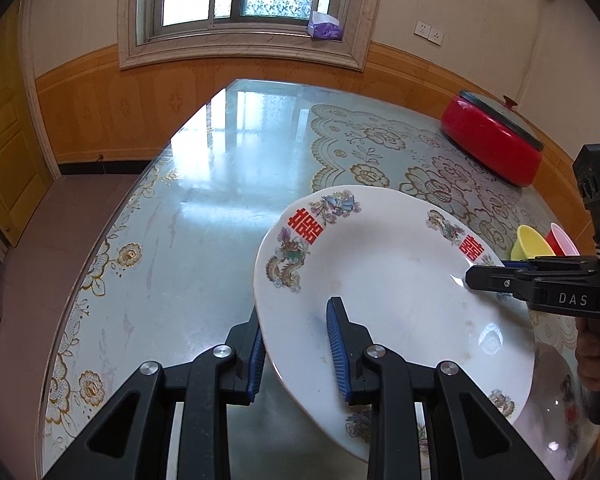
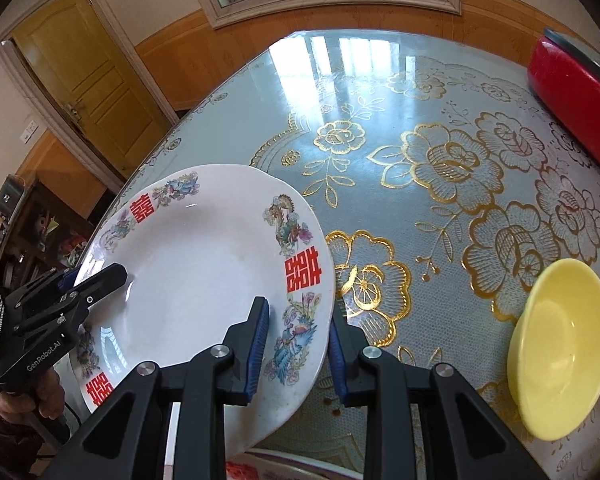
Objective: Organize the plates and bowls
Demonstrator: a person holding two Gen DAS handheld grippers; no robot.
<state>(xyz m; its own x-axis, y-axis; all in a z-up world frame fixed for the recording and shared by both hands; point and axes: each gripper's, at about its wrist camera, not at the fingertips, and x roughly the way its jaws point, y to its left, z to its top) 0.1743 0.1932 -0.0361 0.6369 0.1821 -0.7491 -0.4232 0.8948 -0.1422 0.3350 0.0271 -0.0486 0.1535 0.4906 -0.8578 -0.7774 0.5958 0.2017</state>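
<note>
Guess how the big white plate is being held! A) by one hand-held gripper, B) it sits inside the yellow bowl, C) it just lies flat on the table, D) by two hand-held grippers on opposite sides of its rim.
D: the left hand-held gripper pinches one side of the white plate's rim and the right hand-held gripper pinches the opposite side, so the plate is tilted up above the table.

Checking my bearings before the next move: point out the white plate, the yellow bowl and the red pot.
white plate (image 2: 188, 280), right wrist view, bare centre of its well.
yellow bowl (image 2: 560, 344), right wrist view, inside of the bowl.
red pot (image 1: 488, 140), left wrist view, red side wall.
</note>
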